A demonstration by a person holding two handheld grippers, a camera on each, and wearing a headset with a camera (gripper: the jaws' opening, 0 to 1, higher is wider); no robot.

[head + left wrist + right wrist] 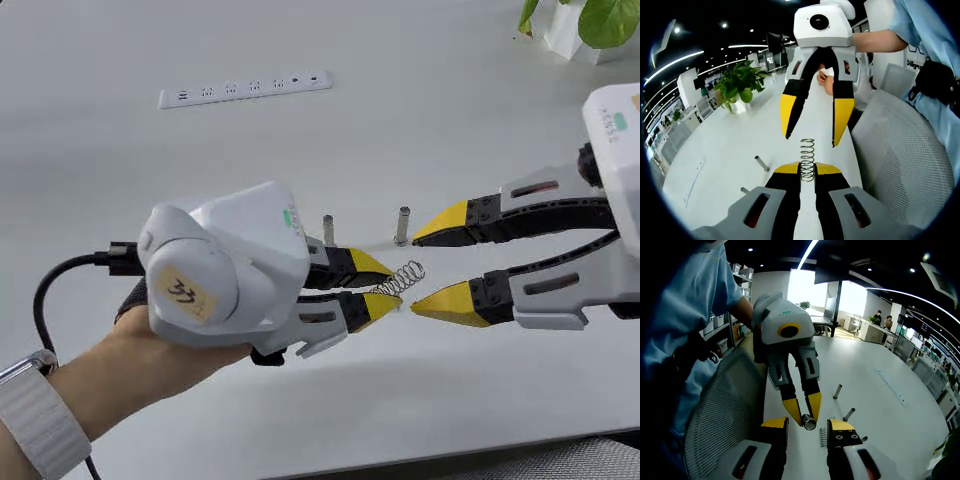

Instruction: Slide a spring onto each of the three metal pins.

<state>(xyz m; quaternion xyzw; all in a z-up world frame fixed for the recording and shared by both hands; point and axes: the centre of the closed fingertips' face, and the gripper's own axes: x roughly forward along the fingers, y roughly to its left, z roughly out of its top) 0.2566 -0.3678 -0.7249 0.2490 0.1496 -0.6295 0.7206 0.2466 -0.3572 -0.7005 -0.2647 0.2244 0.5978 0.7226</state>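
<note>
Spring [402, 277] pinched in jaws of left gripper [392, 284]; jaws of right gripper [414, 273] spread, facing it.

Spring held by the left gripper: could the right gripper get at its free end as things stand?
Probably yes. The right gripper is open, jaws spread to either side of the spring, whose free end sticks out past the tips of the left gripper; nothing lies between.
</note>
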